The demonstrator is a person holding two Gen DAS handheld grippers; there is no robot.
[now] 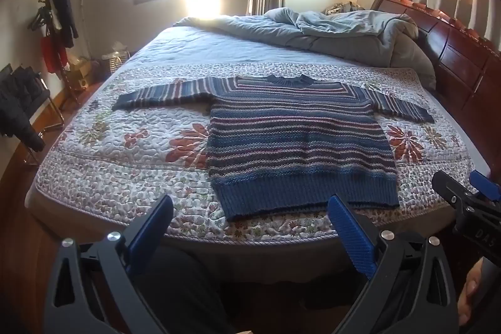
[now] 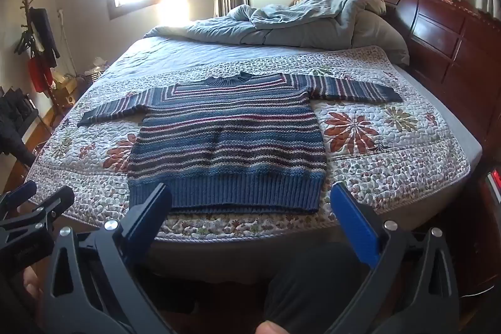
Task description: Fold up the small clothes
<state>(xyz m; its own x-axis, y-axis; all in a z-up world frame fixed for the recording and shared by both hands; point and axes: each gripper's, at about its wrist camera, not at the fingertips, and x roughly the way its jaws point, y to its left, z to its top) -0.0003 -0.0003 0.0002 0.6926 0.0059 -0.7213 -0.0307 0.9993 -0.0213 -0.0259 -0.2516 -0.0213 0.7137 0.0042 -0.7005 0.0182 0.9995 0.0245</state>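
A small striped knit sweater (image 1: 297, 143) (image 2: 228, 146), blue with red and white bands, lies flat on the flowered quilt (image 1: 125, 165) (image 2: 391, 171), sleeves spread out to both sides and its ribbed hem toward me. My left gripper (image 1: 250, 208) hovers open in front of the bed's near edge, just short of the hem. My right gripper (image 2: 250, 199) is open too, held before the hem at about the same distance. Nothing is between either pair of blue pads. Each gripper shows at the edge of the other's view.
A rumpled grey duvet (image 1: 328, 27) is piled at the far end of the bed, against a dark wooden headboard (image 1: 454, 52) on the right. A coat stand (image 1: 53, 21) and a chair with dark clothes (image 1: 18, 111) stand on the left. A person's dark trouser legs show below.
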